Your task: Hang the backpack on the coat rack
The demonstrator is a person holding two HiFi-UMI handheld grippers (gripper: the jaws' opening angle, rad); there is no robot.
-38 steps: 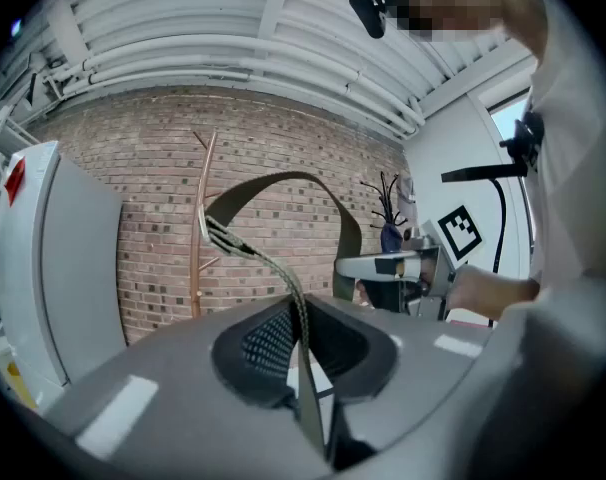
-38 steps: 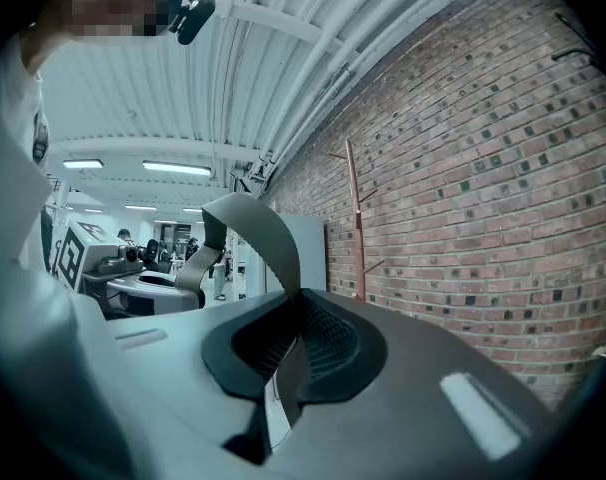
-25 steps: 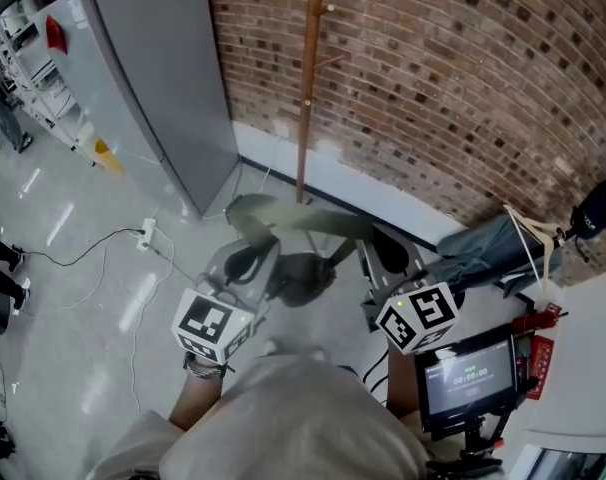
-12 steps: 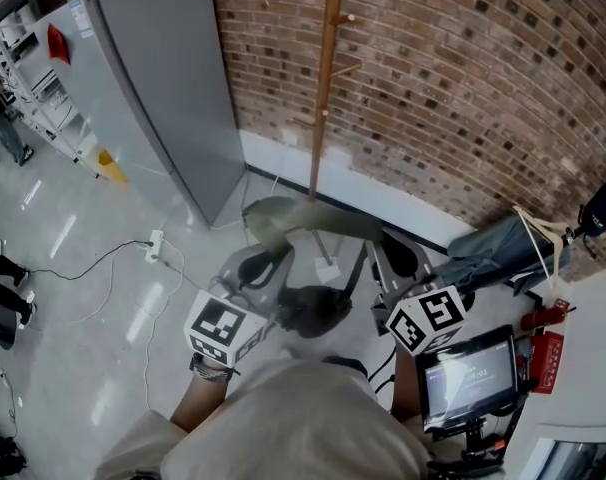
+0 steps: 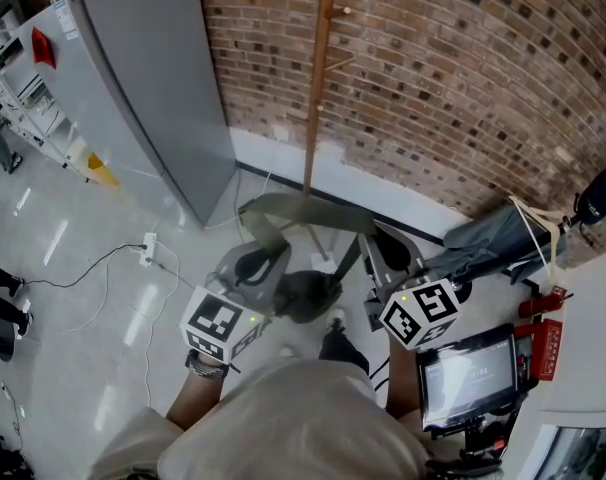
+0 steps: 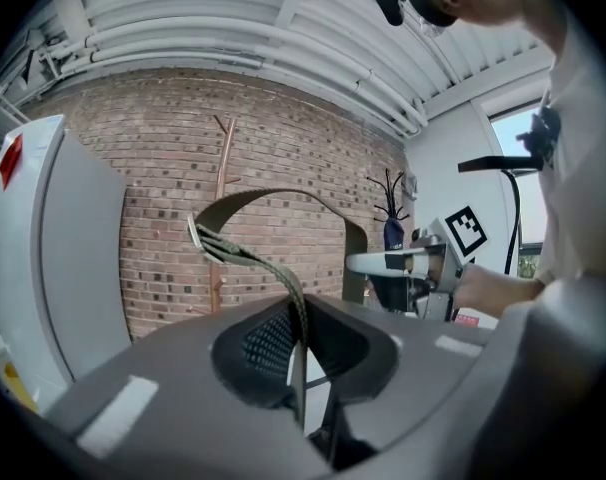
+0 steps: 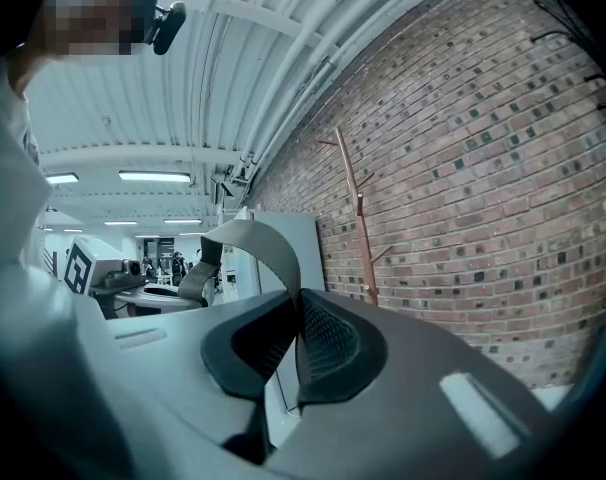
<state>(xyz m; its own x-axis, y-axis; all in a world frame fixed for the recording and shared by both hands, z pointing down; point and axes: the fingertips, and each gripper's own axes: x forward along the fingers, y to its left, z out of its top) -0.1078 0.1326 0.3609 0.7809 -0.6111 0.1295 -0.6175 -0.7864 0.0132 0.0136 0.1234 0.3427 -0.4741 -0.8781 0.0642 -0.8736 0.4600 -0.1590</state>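
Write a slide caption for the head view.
The left hand-held gripper and right hand-held gripper hold an olive-green fabric strap before the brown wooden coat rack.

Smooth wood coat rack (image 5: pixel 316 88); matt olive woven-cloth backpack strap (image 5: pixel 303 210); rough brick wall (image 5: pixel 463 88); glossy floor (image 5: pixel 83 268).

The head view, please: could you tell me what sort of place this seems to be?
Probably an indoor lab or workshop: bare brick wall, polished floor with a trailing power strip, tall grey cabinet, strip lights overhead.
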